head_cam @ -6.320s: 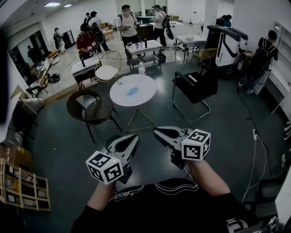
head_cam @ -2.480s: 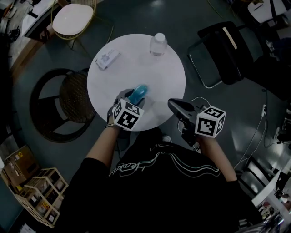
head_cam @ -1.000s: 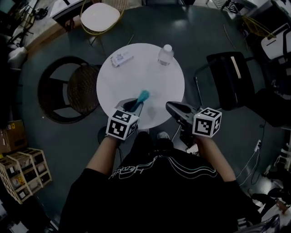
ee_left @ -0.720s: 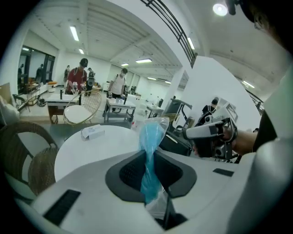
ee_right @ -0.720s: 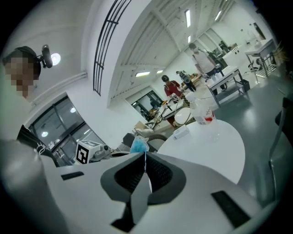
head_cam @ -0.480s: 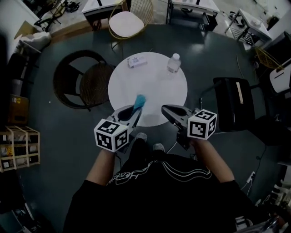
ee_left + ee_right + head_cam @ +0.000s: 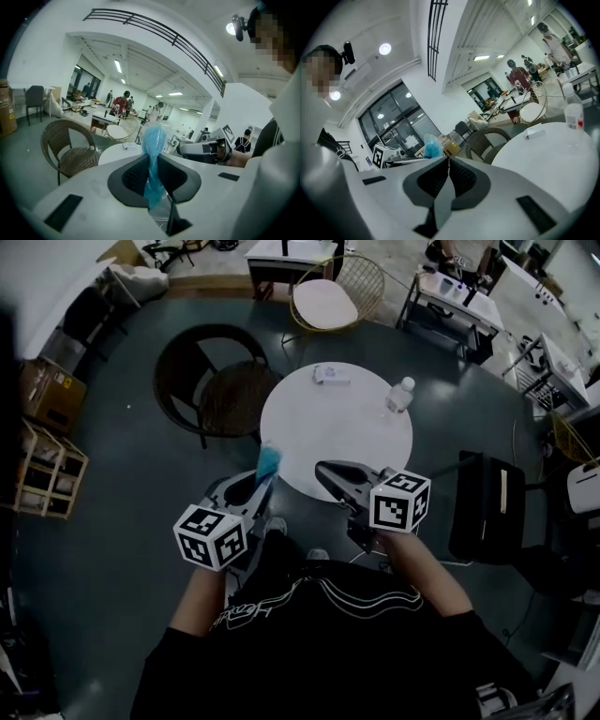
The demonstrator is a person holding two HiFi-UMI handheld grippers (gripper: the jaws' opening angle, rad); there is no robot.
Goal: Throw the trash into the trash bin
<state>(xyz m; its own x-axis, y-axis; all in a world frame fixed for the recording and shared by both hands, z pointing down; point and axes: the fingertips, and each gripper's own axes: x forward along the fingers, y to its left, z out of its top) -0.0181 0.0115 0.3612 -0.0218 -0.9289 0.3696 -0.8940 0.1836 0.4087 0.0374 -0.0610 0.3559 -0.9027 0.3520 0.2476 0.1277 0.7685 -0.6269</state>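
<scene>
L tongs [image 7: 262, 480] pinch blue plastic trash [image 7: 269, 461] in air beside worktop [image 7: 349, 432] edge. R tongs [image 7: 324, 469] pressed together, empty. No bin in view: hold pinch firm, find bin, release only above opening.

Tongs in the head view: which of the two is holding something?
The left tongs, clamped on the blue plastic bag; the right tongs are shut with nothing between them.

Blue trash [image 7: 268, 462], white table [image 7: 328, 427], black wicker chair [image 7: 230, 399], dark grey-green floor [image 7: 122, 474].
</scene>
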